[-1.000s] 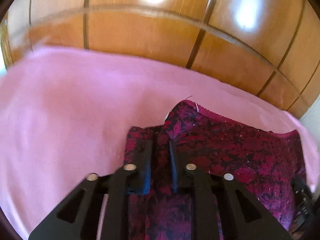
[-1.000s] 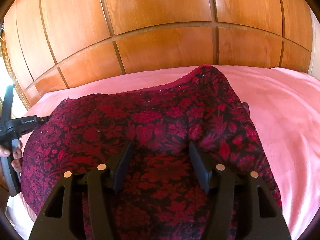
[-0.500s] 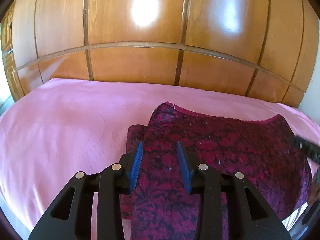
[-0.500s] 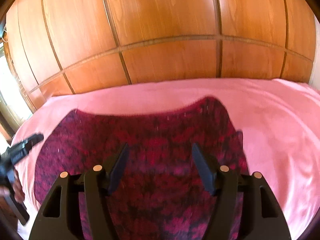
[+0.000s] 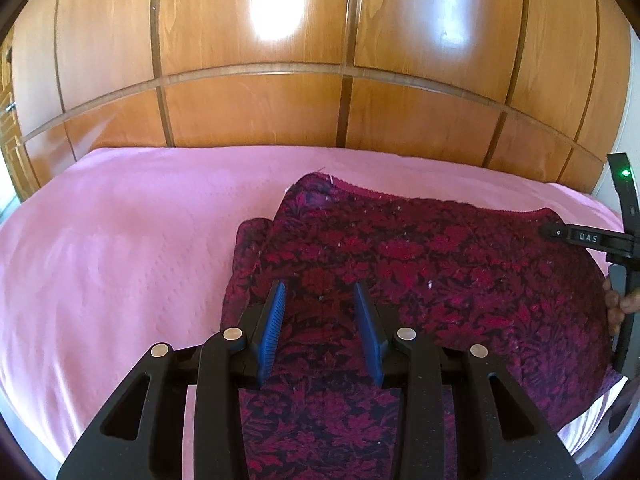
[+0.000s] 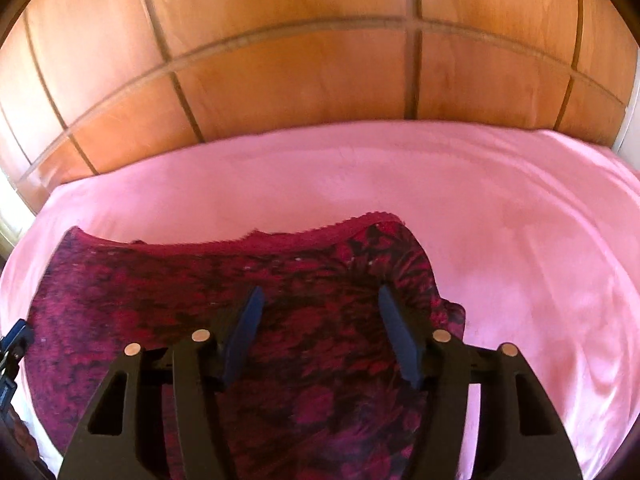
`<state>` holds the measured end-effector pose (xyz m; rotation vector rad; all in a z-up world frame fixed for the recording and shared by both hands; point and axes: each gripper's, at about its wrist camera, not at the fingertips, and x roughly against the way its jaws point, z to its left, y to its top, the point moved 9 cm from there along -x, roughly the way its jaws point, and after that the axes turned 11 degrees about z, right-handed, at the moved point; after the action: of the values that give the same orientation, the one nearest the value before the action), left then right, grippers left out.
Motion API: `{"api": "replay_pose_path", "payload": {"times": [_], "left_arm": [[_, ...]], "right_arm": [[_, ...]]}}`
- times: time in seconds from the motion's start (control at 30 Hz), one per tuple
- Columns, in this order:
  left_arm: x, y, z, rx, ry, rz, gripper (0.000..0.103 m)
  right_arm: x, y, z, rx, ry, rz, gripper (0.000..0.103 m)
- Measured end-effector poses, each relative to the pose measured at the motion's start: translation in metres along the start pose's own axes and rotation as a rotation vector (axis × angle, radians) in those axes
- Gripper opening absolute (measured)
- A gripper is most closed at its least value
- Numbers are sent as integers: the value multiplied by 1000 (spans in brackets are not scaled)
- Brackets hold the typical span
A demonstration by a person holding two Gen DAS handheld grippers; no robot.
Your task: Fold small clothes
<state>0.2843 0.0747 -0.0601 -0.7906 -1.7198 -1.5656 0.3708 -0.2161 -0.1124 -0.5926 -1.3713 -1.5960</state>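
A dark red floral garment [image 5: 420,264] lies folded flat on the pink bedsheet [image 5: 120,240]; a lower layer sticks out at its left edge. It also shows in the right wrist view [image 6: 180,280], with a scalloped top hem. My left gripper [image 5: 320,312] is open and empty, raised over the garment's near left part. My right gripper [image 6: 320,312] is open and empty, raised over the garment's near right part. The right gripper's body shows at the right edge of the left wrist view [image 5: 620,240].
A wooden panelled wall [image 5: 320,60] stands behind the bed. The pink sheet [image 6: 520,240] stretches to the right of the garment and to its left. The bed's near edge lies just below the grippers.
My left gripper opened and let go of the garment, then drew back and up. My right gripper, open throughout, also lifted back. The garment now lies flat on the sheet.
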Motion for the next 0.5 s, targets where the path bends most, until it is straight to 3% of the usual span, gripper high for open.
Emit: {"api": "replay_pose_path", "payload": {"times": [0.2, 0.37, 0.5], "left_arm": [[-16, -5, -2, -16, 2, 15, 35], [-14, -5, 0, -1, -6, 7, 36], [-1, -5, 2, 7, -33, -8, 46]], "right_arm": [[-27, 6, -11, -16, 23, 3, 59], [-22, 6, -10, -23, 57, -9, 60], [2, 5, -6, -36, 111, -39, 78]]}}
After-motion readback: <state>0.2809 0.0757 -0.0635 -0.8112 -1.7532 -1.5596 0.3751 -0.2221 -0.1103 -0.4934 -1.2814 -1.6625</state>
